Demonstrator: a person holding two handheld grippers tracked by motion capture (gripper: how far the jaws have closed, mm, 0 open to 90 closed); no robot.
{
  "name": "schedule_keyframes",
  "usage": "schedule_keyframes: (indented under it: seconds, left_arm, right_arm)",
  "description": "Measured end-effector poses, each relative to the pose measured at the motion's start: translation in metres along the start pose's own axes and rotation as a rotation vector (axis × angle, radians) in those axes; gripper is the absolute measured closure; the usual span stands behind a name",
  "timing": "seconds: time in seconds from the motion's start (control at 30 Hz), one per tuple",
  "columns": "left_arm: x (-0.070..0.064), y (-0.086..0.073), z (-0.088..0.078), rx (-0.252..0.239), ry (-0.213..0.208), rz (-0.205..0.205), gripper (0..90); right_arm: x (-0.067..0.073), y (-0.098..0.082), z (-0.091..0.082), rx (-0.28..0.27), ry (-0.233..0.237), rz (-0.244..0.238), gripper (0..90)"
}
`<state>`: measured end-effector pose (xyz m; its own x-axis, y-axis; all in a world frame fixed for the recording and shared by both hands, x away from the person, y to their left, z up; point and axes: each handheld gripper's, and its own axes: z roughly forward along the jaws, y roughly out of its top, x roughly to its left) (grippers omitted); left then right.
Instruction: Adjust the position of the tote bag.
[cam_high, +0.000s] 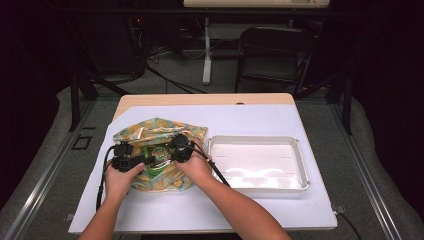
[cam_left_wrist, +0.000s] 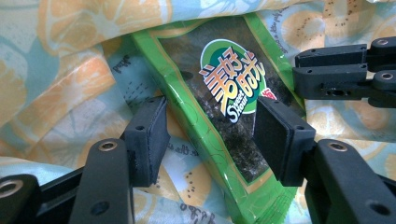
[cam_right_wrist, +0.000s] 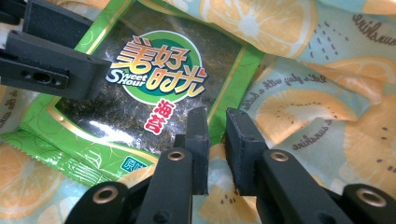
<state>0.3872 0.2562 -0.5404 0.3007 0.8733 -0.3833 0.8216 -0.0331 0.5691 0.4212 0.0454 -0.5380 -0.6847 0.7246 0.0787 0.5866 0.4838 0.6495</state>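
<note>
My left tool (cam_left_wrist: 210, 140) stood wide and released, its pads either side of the green seaweed packet (cam_left_wrist: 224, 93) without pressing on it. The packet lay flat on the citrus-print cloth bag (cam_high: 150, 131), at the left of the white worktop (cam_high: 260, 120). My right tool (cam_right_wrist: 215, 154) had its pads narrowed to a slim gap beside the packet's edge, above the cloth; I could not tell whether fabric was caught between them. A white tray (cam_high: 300, 165) sat just to the right of the bag.
</note>
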Motion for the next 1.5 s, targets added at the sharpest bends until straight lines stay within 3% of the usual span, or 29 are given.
schedule_keyframes:
  seconds: [0.13, 0.33, 0.53, 0.73, 0.87, 1.0, 1.1, 1.13, 1.23, 1.4, 1.5]
  left_arm:
    - [0.0013, -0.0003, 0.0037, 0.007, -0.026, -0.034, 44.9]
    - [0.0029, 0.0011, 0.0055, 0.004, -0.035, -0.058, 44.8]
    - [0.0056, 0.0063, -0.0003, -0.052, -0.099, -0.123, 47.4]
    - [0.0020, 0.0074, -0.0003, -0.059, -0.071, -0.109, 50.5]
    - [0.0014, 0.0081, -0.0010, -0.070, -0.078, -0.145, 51.3]
    - [0.0023, 0.0087, 0.0016, -0.066, -0.072, -0.153, 51.6]
    - [0.0058, 0.0079, 0.0054, -0.042, -0.086, -0.169, 52.4]
    - [0.0056, 0.0077, 0.0058, -0.043, -0.089, -0.169, 52.2]
    - [0.0027, 0.0083, 0.0061, -0.039, -0.098, -0.150, 52.9]
    - [0.0012, 0.0085, 0.0054, -0.064, -0.106, -0.156, 56.4]
    - [-0.0006, 0.0095, 0.0028, -0.079, -0.113, -0.171, 60.5]
  right_arm:
    - [-0.0016, 0.0001, -0.0013, 0.016, 0.004, 0.004, 79.6]
    - [-0.0024, -0.0009, -0.0017, 0.012, 0.009, 0.020, 79.6]
    - [-0.0035, -0.0027, -0.0004, -0.006, 0.006, 0.028, 79.6]
    - [-0.0057, -0.0029, -0.0017, 0.007, 0.018, 0.039, 79.6]
    - [-0.0053, -0.0033, -0.0015, 0.003, 0.014, 0.038, 79.7]
    - [-0.0055, -0.0033, -0.0016, 0.006, 0.011, 0.036, 79.9]
    - [-0.0059, -0.0032, -0.0017, 0.007, 0.014, 0.038, 80.3]
    - [-0.0054, -0.0041, -0.0003, -0.016, 0.013, 0.045, 80.3]
    - [-0.0059, -0.0042, -0.0003, -0.013, 0.009, 0.043, 80.4]
    - [-0.0066, -0.0049, -0.0004, -0.014, 0.016, 0.056, 80.4]
    - [-0.0082, -0.0046, -0.0023, 0.014, 0.007, 0.028, 80.5]
